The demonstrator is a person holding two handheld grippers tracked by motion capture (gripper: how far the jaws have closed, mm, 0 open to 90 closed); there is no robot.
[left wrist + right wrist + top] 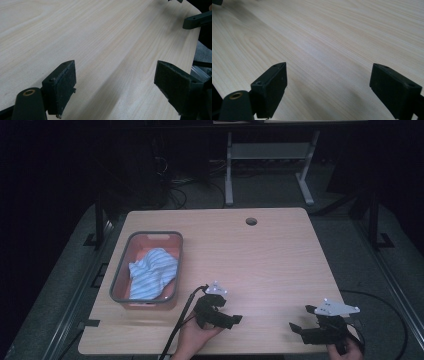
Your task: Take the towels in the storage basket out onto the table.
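Left hand-held gripper [235, 319]: held low over the near edge of the worktop [260, 265] by the person's left hand [192, 336], tips turned toward the right hand-held gripper. In the left gripper view its two black jaws stand wide apart with bare wood between them, pinching nothing.
Right hand-held gripper [296, 329]: near the worktop's near right corner, well apart from the left one, held by the right hand [345, 351], tips turned toward the left one. In the right gripper view its jaws are spread wide over bare wood, nothing between them.
Grey plates: a three-cornered plate sits on top of each hand-held gripper.
Cable: a dark cable trails from the left hand-held gripper toward the near edge.
Bin [150, 236]: a grey-rimmed, reddish rectangular bin on the worktop, beyond and to the left of the left hand-held gripper, near it but not touching.
Cloth [154, 272]: a blue-and-white striped cloth lies crumpled inside the bin.
Round hole [251, 221]: in the worktop's far side, well beyond both hand-held grippers.
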